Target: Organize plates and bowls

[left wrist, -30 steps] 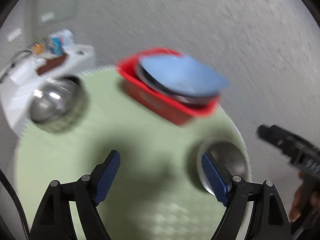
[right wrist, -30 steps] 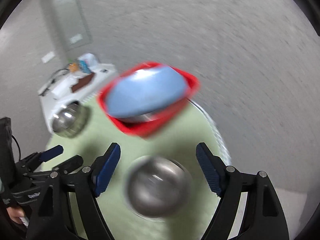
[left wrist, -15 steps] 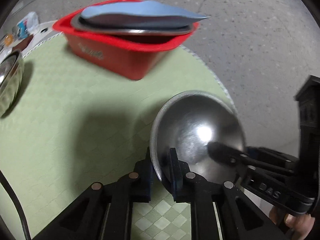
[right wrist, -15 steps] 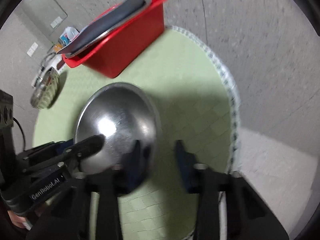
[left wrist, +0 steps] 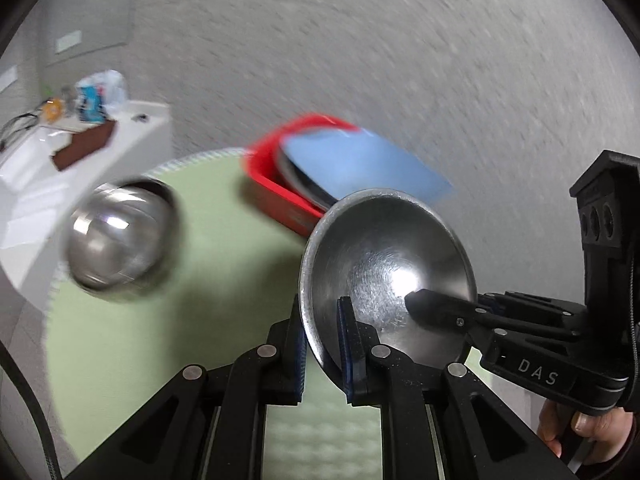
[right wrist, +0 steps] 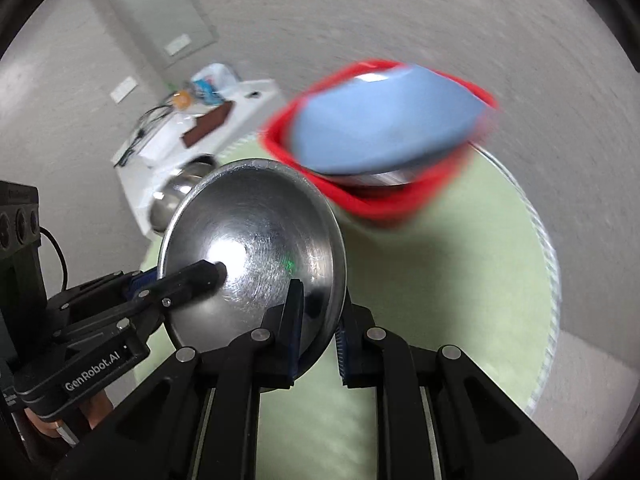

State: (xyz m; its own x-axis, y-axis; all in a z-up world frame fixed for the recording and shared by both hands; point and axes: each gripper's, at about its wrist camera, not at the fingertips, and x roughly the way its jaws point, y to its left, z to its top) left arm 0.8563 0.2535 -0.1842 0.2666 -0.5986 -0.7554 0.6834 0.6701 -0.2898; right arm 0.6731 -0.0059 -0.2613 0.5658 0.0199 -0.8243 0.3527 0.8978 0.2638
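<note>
A small steel bowl (left wrist: 384,264) is held in the air between both grippers. My left gripper (left wrist: 322,340) is shut on its left rim. My right gripper (right wrist: 318,332) is shut on its right rim; it also shows in the left wrist view (left wrist: 440,308), reaching in from the right. The bowl shows in the right wrist view (right wrist: 248,248) too. A second steel bowl (left wrist: 120,240) sits at the left of the round green table (left wrist: 224,216). A red bin (right wrist: 376,200) at the back holds a steel plate under a blue plate (right wrist: 380,128).
A white side table (left wrist: 60,168) with clutter stands beyond the round table's left edge. A grey speckled floor (left wrist: 400,60) surrounds the table. The table's right edge (right wrist: 548,264) lies close to my right gripper.
Both grippers closed on the small bowl's opposite rims and lifted it off the table. The views have pulled back and up; the red bin now looks farther away.
</note>
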